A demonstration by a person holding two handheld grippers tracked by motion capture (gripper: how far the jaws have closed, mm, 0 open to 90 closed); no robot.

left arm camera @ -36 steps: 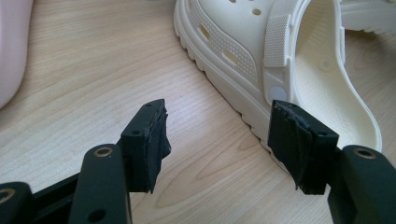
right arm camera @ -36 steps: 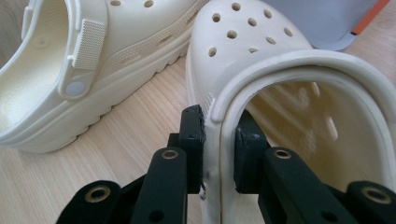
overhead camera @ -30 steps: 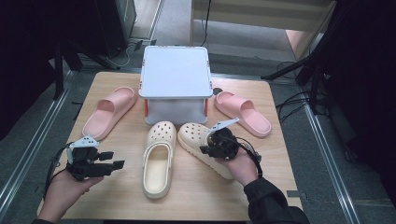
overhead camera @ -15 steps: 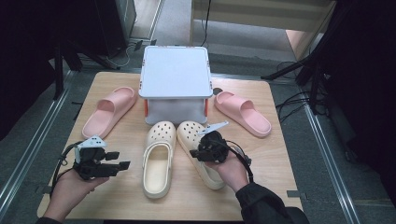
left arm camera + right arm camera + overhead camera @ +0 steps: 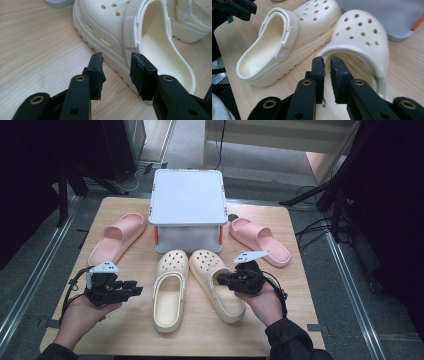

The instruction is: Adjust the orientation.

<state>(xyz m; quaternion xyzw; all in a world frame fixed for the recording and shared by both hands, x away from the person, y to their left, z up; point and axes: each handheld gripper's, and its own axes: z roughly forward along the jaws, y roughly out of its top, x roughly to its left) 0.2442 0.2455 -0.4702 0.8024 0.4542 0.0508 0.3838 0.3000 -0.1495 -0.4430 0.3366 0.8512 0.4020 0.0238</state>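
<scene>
Left gripper [image 5: 131,288]: hovering over the near left of the table [image 5: 280,225], its jaws pointing at the left clog [image 5: 169,290]; they have just been closing, and in the left gripper view they are standing apart, released, with nothing between the pads [image 5: 98,72].
Right gripper [image 5: 223,279]: reaching into the right clog [image 5: 216,282] from the right; its jaws have just been closing, and in the right gripper view a thin gap is showing between them, with no rim caught, so they are holding nothing.
Clogs: both lying side by side at the near middle, toes pointing far, just near of the grey bin [image 5: 187,207].
Pink slippers: one lying left [image 5: 117,237] of the bin, one right [image 5: 260,240], both untouched.
Step in hand: probably taking hold of the right clog.
Next move: the right jaws need to be closing around the clog's rim or heel strap before lifting.
</scene>
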